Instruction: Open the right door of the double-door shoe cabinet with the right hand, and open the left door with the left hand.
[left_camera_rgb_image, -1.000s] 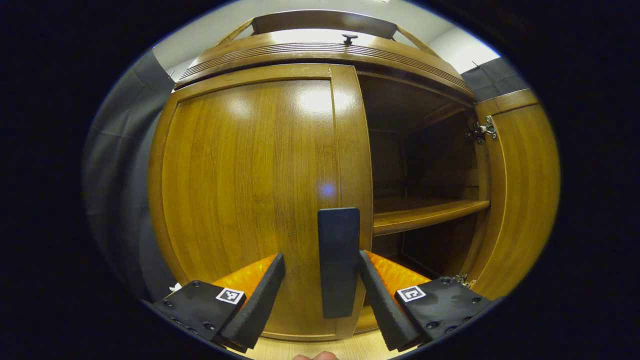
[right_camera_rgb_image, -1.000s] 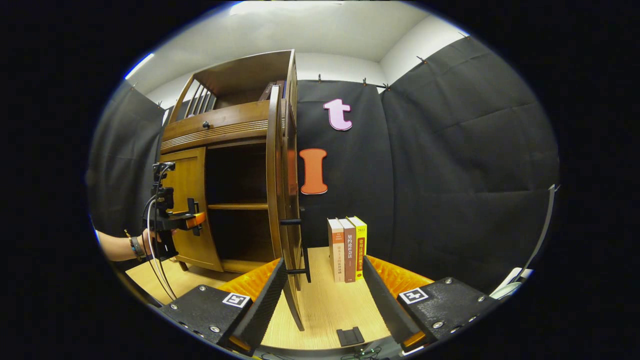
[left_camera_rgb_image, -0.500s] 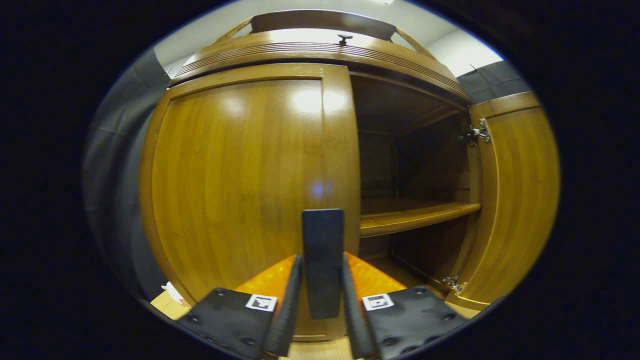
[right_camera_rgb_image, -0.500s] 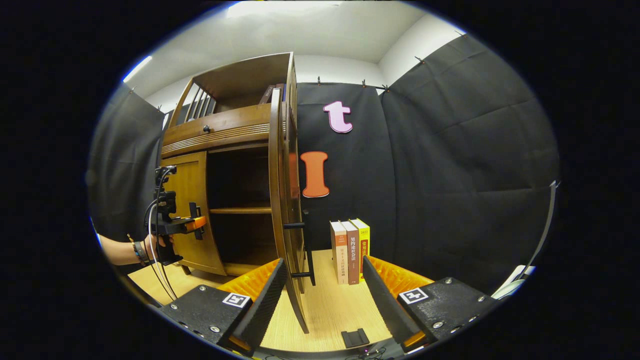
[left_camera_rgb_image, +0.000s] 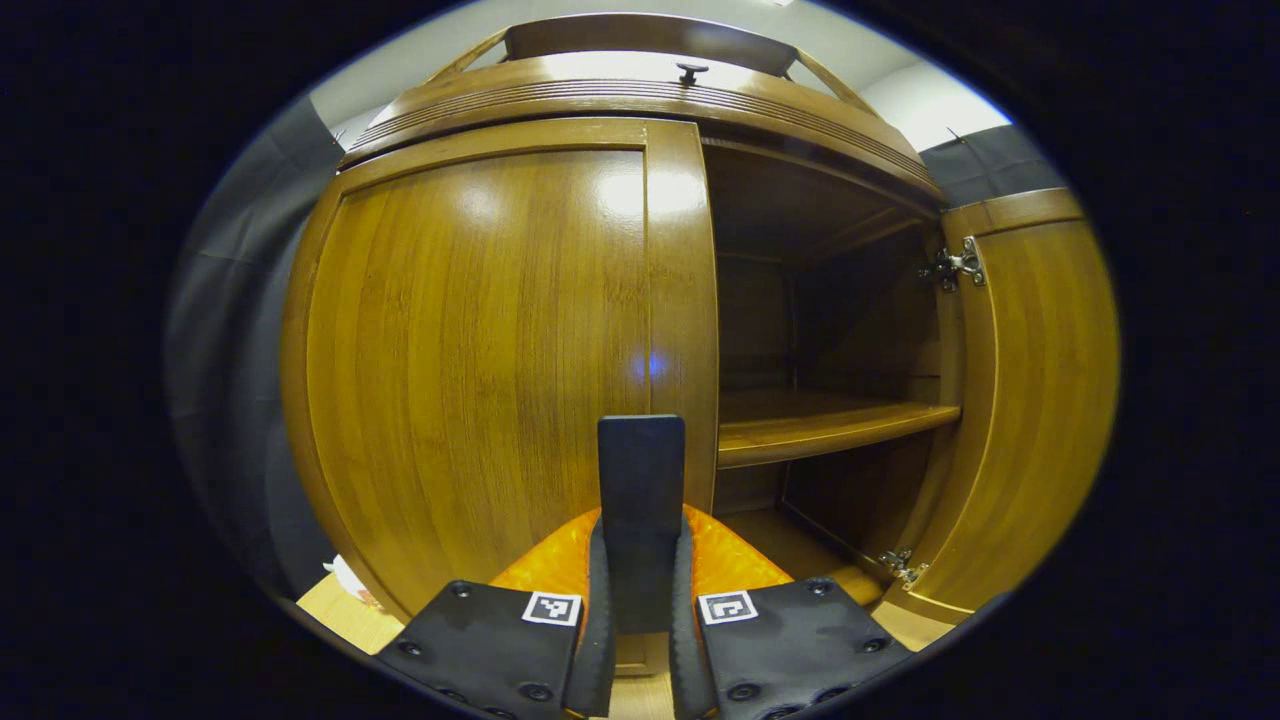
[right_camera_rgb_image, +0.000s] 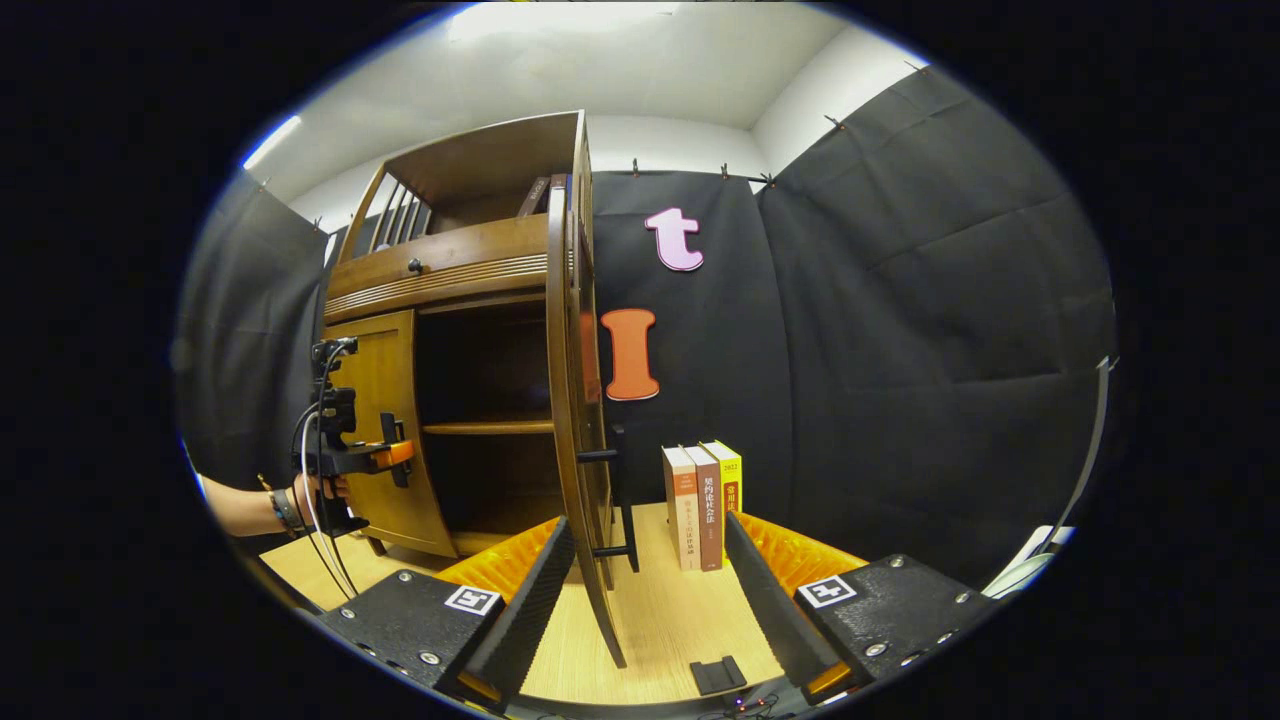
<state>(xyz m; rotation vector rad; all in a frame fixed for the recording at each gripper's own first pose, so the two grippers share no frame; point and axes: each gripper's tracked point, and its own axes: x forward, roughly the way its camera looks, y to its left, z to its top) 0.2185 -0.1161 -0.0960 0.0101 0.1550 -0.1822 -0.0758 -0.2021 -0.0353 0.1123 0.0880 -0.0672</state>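
Observation:
In the left gripper view the wooden shoe cabinet (left_camera_rgb_image: 640, 95) is close in front. Its left door (left_camera_rgb_image: 480, 350) lies flat against the frame, and my left gripper (left_camera_rgb_image: 641, 545) is shut on that door's dark upright handle (left_camera_rgb_image: 641, 480). The right door (left_camera_rgb_image: 1040, 400) stands swung wide open, showing a shelf (left_camera_rgb_image: 820, 425) inside. In the right gripper view my right gripper (right_camera_rgb_image: 648, 525) is open and holds nothing. The open right door (right_camera_rgb_image: 570, 400) is edge-on just beyond its fingers, with its handle (right_camera_rgb_image: 625, 510) facing right. A hand (right_camera_rgb_image: 320, 490) holds the left gripper (right_camera_rgb_image: 395, 458) at the left door (right_camera_rgb_image: 385, 430).
Three upright books (right_camera_rgb_image: 703, 500) stand on the light wooden table (right_camera_rgb_image: 660, 620) to the right of the open door, before the black cloth wall. A small black piece (right_camera_rgb_image: 717, 675) lies near the table's front edge. The cabinet has a knobbed drawer (right_camera_rgb_image: 412, 263) above the doors.
My left gripper's fingers closed from wide apart onto the left door's handle. The right gripper drew back slightly from the open right door and stayed open.

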